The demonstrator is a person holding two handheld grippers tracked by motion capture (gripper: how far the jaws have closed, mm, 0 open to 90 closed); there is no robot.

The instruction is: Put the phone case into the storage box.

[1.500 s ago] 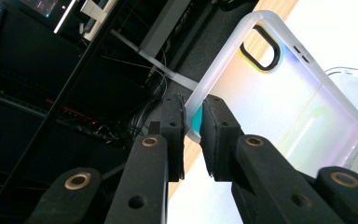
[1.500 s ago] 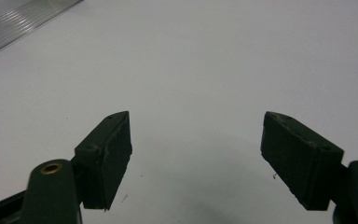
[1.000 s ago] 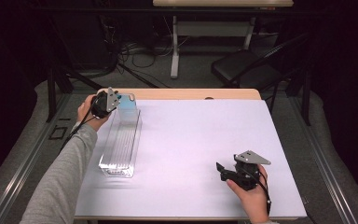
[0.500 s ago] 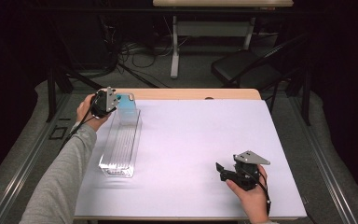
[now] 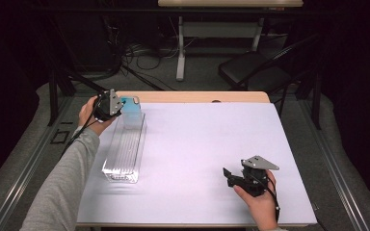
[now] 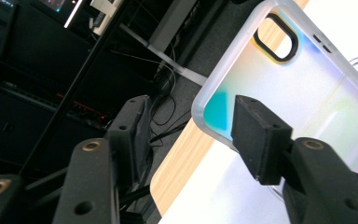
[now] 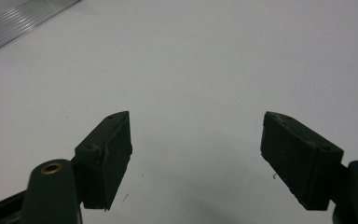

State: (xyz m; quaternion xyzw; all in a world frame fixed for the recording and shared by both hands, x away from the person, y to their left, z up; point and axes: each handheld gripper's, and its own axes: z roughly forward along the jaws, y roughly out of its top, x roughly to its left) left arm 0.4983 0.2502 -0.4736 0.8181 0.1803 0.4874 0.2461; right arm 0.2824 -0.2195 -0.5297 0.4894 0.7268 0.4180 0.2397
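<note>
A translucent phone case (image 5: 132,115) with a teal, rainbow tint stands upright at the far end of a clear ribbed rack (image 5: 124,150) on the left of the white table. My left gripper (image 5: 110,105) is at that end. Its jaws have just been opening. In the left gripper view the left gripper (image 6: 191,116) stands open with the phone case (image 6: 303,79) and its corner between the jaws; the left pad is clear of it. My right gripper (image 5: 231,177) rests low near the front right, and in its own view the right gripper (image 7: 196,135) is open over bare table.
The white table surface (image 5: 207,139) has a wooden strip (image 5: 197,97) along its far edge. Beyond it are a dark floor, cables, a desk leg and a black chair (image 5: 250,70). The rack (image 7: 18,21) shows at the top left of the right gripper view.
</note>
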